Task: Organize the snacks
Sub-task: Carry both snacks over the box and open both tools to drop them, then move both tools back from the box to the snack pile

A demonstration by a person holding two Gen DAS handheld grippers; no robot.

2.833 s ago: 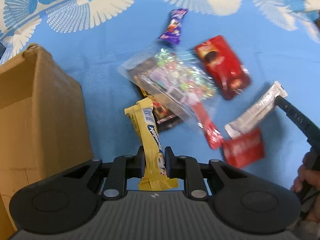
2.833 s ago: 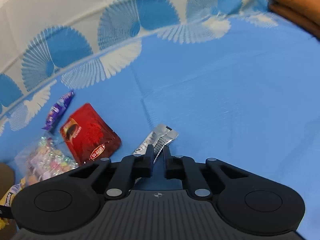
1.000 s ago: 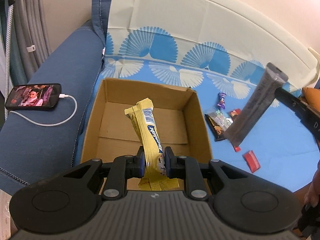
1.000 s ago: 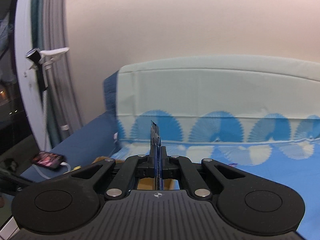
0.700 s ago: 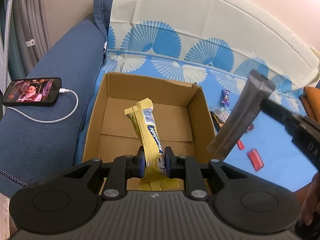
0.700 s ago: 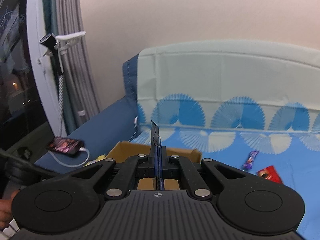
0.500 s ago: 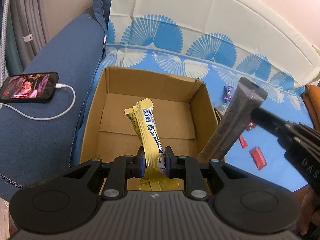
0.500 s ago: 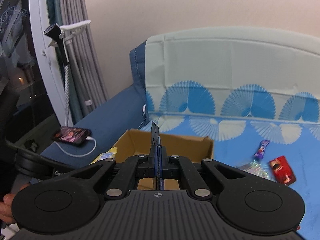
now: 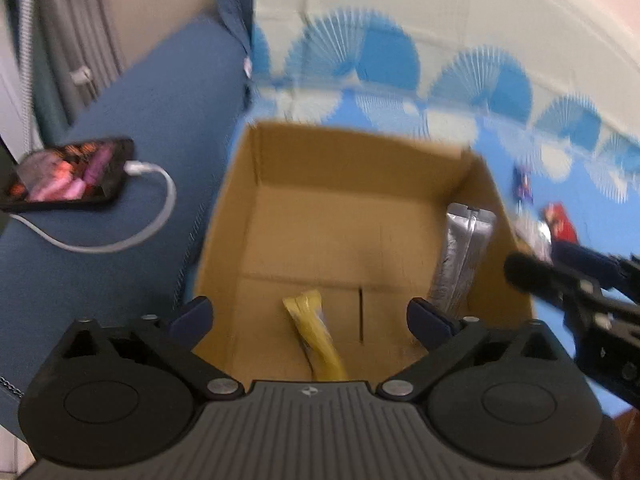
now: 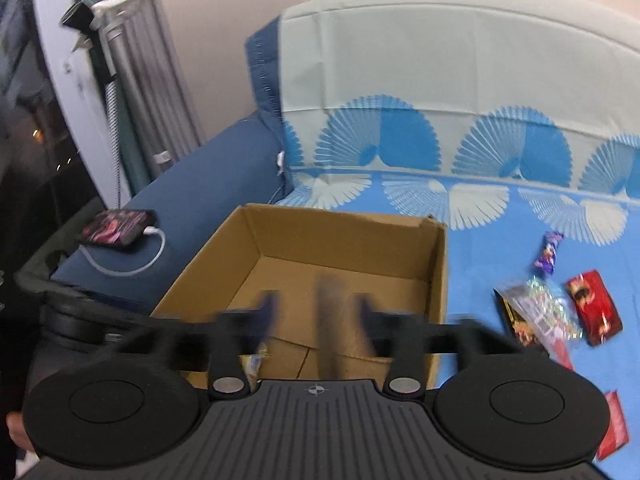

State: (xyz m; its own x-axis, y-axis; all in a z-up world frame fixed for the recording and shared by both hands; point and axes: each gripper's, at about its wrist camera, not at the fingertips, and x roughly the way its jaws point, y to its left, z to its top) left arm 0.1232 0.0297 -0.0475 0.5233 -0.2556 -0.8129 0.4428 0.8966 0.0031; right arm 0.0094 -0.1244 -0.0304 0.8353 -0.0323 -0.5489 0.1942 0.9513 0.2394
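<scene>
Over the open cardboard box (image 9: 360,136) my left gripper (image 9: 310,314) is opening, its jaws wide apart. The yellow snack bar (image 9: 316,336) lies loose below them inside the box, touched by neither pad. A silver snack bar (image 9: 460,256) leans against the box's right inner wall. In the right wrist view my right gripper (image 10: 316,312) is opening too, blurred, above the box (image 10: 340,216). The silver bar (image 10: 330,320) shows as a dark streak between the parted fingers, free of both pads. The right gripper's fingers (image 9: 536,272) reach in from the right in the left wrist view.
Right of the box, a purple candy (image 10: 548,256), a red packet (image 10: 596,308), a clear bag of sweets (image 10: 536,312) and a small red packet (image 10: 612,432) lie on the blue patterned cloth. A phone (image 9: 64,176) on a white cable rests on the blue sofa arm.
Both grippers came down over the box and opened. The yellow bar dropped out of the left jaws into the box, and the silver bar left the right jaws and fell against the box wall.
</scene>
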